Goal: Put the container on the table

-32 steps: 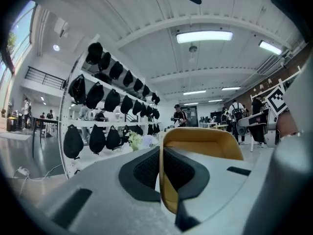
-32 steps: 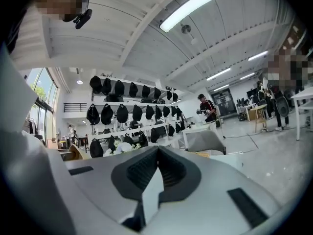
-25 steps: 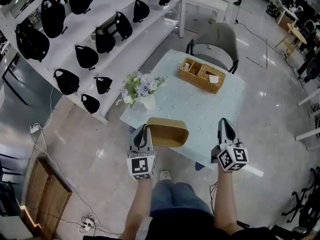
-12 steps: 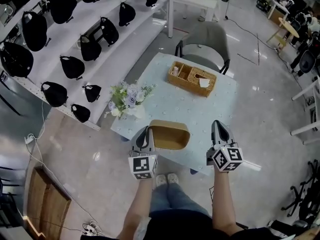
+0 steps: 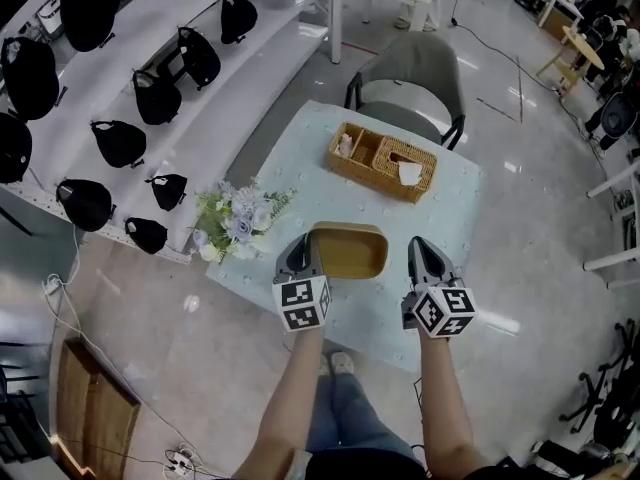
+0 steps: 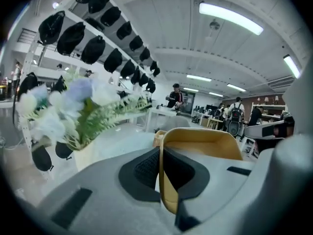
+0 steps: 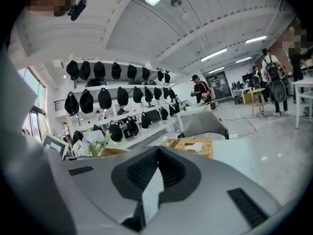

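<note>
Container (image 5: 348, 251) wall clamped by L hand-held gripper (image 5: 304, 242); R hand-held gripper (image 5: 420, 245) jaws together.

Seen from above, the left gripper (image 5: 306, 248) clamps the left wall of a tan oval container (image 5: 350, 253) over the near part of a pale blue table (image 5: 450, 203); whether the container touches the tabletop cannot be told. The right gripper (image 5: 422, 253) hangs over the table just right of the container, apart from it. Farther along the table sits a wicker basket (image 5: 383, 160) with compartments, a vase of flowers (image 5: 235, 218) stands at the left corner, a grey chair (image 5: 412, 73) faces the far edge, and white shelves (image 5: 245, 68) of black bags (image 5: 118, 143) run along the left.
</note>
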{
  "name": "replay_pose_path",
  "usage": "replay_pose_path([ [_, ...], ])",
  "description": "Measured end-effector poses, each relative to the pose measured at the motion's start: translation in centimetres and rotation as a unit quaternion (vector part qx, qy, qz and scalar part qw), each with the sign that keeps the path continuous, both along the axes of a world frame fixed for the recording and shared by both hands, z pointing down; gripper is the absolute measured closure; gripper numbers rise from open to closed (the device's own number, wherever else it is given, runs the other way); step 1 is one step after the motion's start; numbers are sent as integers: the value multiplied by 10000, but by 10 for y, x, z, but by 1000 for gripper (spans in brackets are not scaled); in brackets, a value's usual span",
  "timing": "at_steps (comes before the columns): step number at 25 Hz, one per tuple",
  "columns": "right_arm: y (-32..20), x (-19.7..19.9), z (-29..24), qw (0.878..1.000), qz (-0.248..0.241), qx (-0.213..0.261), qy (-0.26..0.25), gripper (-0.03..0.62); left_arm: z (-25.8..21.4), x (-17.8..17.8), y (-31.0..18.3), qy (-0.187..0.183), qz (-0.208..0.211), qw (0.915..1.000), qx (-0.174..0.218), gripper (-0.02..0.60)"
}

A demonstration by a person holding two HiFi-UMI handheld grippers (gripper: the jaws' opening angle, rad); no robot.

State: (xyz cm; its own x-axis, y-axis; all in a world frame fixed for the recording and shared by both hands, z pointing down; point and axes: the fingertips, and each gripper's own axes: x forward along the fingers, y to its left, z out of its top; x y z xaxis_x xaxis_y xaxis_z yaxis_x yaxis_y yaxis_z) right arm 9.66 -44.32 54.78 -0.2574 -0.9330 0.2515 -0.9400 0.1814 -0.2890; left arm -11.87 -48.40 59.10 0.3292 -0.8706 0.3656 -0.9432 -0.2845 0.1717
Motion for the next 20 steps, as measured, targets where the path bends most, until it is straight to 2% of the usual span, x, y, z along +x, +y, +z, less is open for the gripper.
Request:
replay_pose_path([
  [5, -40, -10, 51, 9995, -190, -267, -26, 595, 70, 19, -43, -141, 71, 9968, -787, 569],
  [8, -49, -13, 76, 9989, -272, -369, -42, 595, 117, 24, -58, -250, 142, 9895, -1414, 568],
  [10, -51, -14, 90, 9987, -303, -409, -57, 595, 141, 25, -68, -249, 117, 9851, -1700, 568],
  [20, -47, -12, 109, 9982, -311, -490, -121, 595, 179, 30, -87, -420, 210, 9721, -2297, 568],
])
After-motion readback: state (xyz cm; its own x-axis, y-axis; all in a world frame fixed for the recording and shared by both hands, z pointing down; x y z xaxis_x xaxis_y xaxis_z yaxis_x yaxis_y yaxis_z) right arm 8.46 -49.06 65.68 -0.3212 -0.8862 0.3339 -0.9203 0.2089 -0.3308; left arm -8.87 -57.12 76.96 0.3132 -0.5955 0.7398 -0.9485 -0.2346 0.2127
